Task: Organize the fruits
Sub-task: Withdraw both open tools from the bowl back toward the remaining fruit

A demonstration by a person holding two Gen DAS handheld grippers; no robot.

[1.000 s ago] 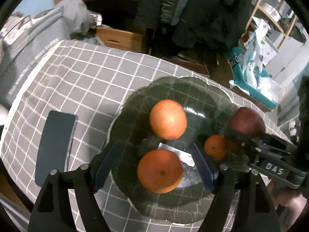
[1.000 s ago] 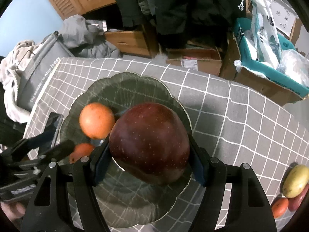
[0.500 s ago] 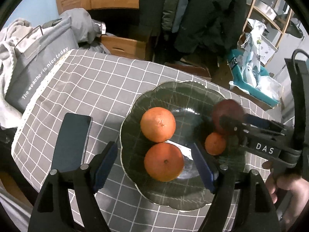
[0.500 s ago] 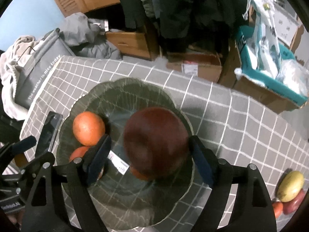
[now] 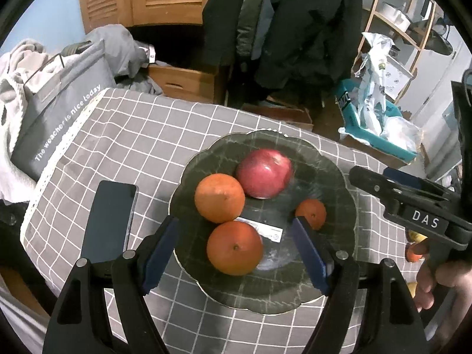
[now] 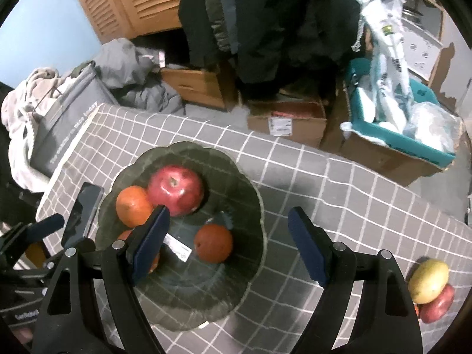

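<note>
Nearest in the left wrist view, left tongs with blue-padded black jaws spread apart, nothing between the pads, hovering above the near rim of a dark green scalloped glass plate. In the right wrist view, right tongs likewise gaping and empty, jaws just widened off the fruit, hanging over the plate's right half.

On the plate, closest to the left tongs: a large round orange, touching a second large orange behind it. To the right, a small tangerine, apart from the others. A white paper label lying flat between the oranges and the tangerine. Farther back, a dark red apple resting against the second orange, stem up in the right wrist view.

Left of the plate, a dark flat smartphone on the grey, white-checked surface. At the right edge, well apart from the plate, a yellow-green mango lying on a red fruit.

Beyond the surface: a grey tote bag with white lettering, cardboard boxes, dark hanging coats.
</note>
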